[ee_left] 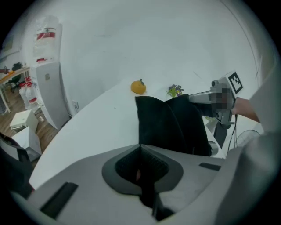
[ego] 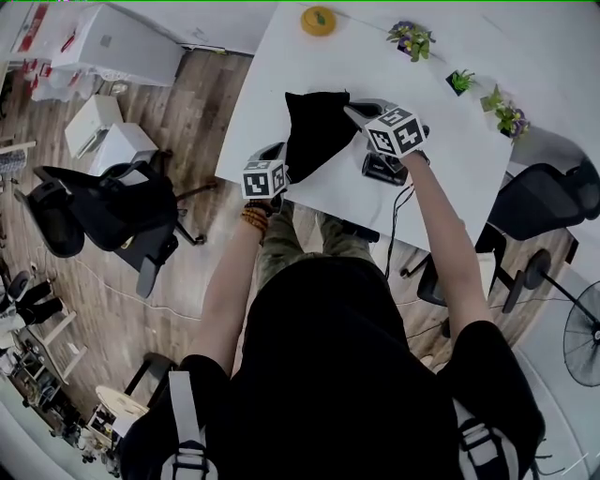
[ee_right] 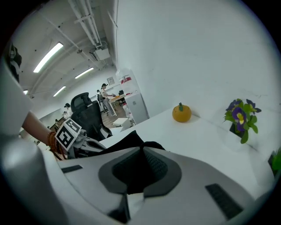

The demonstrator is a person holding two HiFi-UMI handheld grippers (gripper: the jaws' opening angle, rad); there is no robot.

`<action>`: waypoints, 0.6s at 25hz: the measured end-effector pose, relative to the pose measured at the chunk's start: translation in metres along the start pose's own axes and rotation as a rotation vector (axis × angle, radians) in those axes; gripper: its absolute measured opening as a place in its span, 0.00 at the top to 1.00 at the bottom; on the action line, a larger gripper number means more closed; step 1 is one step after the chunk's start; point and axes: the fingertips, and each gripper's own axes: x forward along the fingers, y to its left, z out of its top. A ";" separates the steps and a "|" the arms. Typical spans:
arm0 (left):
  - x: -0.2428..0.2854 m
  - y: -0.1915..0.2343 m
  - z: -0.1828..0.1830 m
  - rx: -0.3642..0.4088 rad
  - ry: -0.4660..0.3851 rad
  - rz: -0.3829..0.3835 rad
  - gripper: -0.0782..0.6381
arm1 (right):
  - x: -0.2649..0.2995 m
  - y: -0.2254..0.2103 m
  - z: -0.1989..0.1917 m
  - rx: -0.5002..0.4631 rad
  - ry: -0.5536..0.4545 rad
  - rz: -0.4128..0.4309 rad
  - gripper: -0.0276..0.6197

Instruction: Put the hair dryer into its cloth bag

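Observation:
The black cloth bag (ego: 314, 131) is stretched over the near edge of the white table (ego: 272, 84), held at both ends. My left gripper (ego: 284, 167) is shut on the bag's near left corner; in the left gripper view black cloth (ee_left: 171, 125) runs out from between the jaws (ee_left: 140, 148). My right gripper (ego: 352, 112) is shut on the bag's upper right edge, and dark fabric (ee_right: 131, 141) fills its closed jaws (ee_right: 141, 150). The dark hair dryer (ego: 382, 169) lies on the table under my right hand, its cord (ego: 397, 217) hanging over the edge.
An orange pumpkin-shaped ornament (ego: 319, 20) sits at the table's far edge. Small potted flowers (ego: 411, 38) and further plants (ego: 508, 116) stand on the right side. Black office chairs (ego: 112, 211) flank the table, and a fan (ego: 583, 333) stands on the floor at right.

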 end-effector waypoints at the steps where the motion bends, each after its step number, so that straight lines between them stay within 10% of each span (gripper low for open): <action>1: -0.002 0.006 0.002 -0.011 -0.012 0.028 0.86 | -0.006 -0.005 0.001 0.004 -0.013 -0.018 0.89; 4: -0.009 0.017 0.012 -0.047 -0.073 0.056 0.85 | -0.028 -0.009 0.014 0.015 -0.077 -0.046 0.89; 15: -0.008 -0.066 0.054 0.023 -0.247 -0.288 0.60 | -0.108 0.029 0.072 0.019 -0.334 -0.045 0.89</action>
